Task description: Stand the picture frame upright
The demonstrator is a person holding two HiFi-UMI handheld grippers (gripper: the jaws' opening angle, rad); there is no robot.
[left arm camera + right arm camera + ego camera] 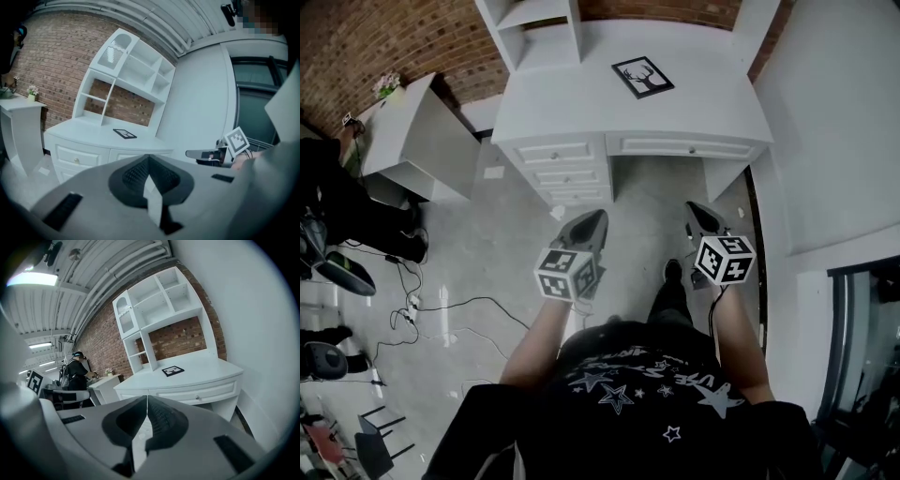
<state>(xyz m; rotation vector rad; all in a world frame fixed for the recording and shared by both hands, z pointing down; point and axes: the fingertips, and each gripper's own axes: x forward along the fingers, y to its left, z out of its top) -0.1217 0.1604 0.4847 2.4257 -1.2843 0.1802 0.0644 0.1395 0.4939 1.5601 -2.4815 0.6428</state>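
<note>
lying flat on the table [572, 103], the picture frame [642, 77] looks light, stiff, perhaps glass-fronted, best pinched at one raised edge; left gripper [592, 223] and right gripper [701, 216] fingers are pressed together, empty.

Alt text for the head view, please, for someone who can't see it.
A picture frame lies flat on a white desk, untouched. The person stands back from it, holding the left tool and the right tool, both shut and empty, above the floor.

White desk [562, 103], blk picture frame [642, 77], red-brown brick wall [384, 37], grey floor [487, 253], blk star-print shirt [637, 403]
</note>
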